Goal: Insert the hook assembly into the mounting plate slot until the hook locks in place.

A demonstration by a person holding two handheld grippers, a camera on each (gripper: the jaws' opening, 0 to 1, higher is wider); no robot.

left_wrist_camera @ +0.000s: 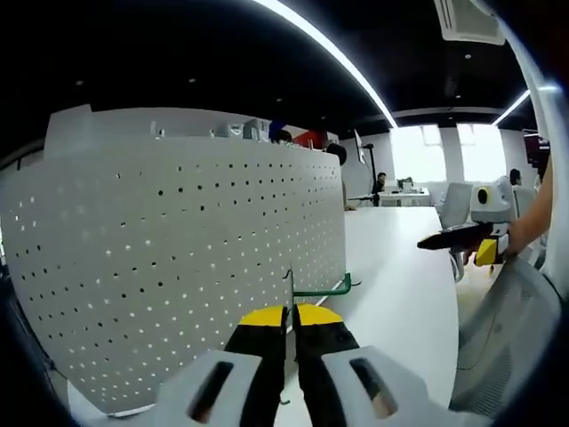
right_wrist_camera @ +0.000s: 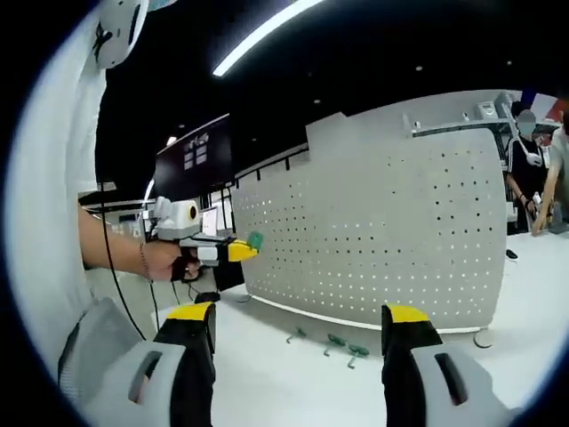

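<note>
Here, in the left gripper view, left gripper [left_wrist_camera: 290, 331] clamped on a green metal hook with a thin wire stem [left_wrist_camera: 322, 289], jaws together around it, just in front of the white perforated metal mounting plate [left_wrist_camera: 178, 267] standing upright on the white table [left_wrist_camera: 400, 294]. Right gripper [left_wrist_camera: 462, 238] seen at 3 o'clock, held in a hand. In the right gripper view, right gripper [right_wrist_camera: 298, 325] with jaws wide apart, nothing between them; three spare green hooks [right_wrist_camera: 336, 342] lying on the table at the plate's foot, near 6 o'clock.
</note>
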